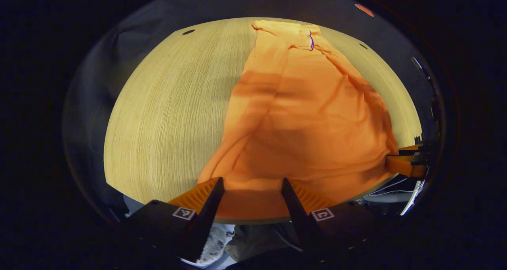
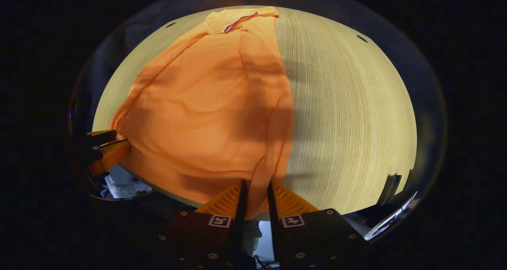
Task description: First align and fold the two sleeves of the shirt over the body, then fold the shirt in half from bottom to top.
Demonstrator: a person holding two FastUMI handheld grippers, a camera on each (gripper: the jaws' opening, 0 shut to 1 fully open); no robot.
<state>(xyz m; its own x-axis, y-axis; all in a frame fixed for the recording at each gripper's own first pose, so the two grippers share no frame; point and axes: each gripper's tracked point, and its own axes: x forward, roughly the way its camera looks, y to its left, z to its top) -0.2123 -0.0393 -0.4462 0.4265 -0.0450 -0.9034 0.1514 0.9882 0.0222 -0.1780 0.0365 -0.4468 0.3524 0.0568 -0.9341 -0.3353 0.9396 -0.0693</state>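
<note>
Left gripper view: the orange shirt (image 1: 301,115) lies lengthwise on the wooden worktop (image 1: 166,115), with its collar end at the far edge and its bottom hem at the near edge. The sleeves are already folded in over the body, giving a long, narrow shape with raised folds along both sides. A thin purple strip (image 1: 311,40) sits at the neck opening. The left hand-held gripper (image 1: 252,188) is at the near hem with its fingers spread apart; hem cloth lies in the gap between them, and the fingers are not pressed onto it. At the right margin, the other hand-held gripper is seen at the shirt's far hem corner.

Right gripper view: the shirt (image 2: 206,103) covers the left half of the worktop (image 2: 348,115), and the bare wood lies to its right. The right hand-held gripper (image 2: 256,192) has its fingers drawn close together, pinching a bunched fold of the hem corner, which runs up out of the narrow gap. The left hand-held gripper (image 2: 103,143) shows at the left margin, level with the opposite hem corner at the worktop edge. The hem between the two hand-held grippers follows the near worktop edge and sags slightly.
</note>
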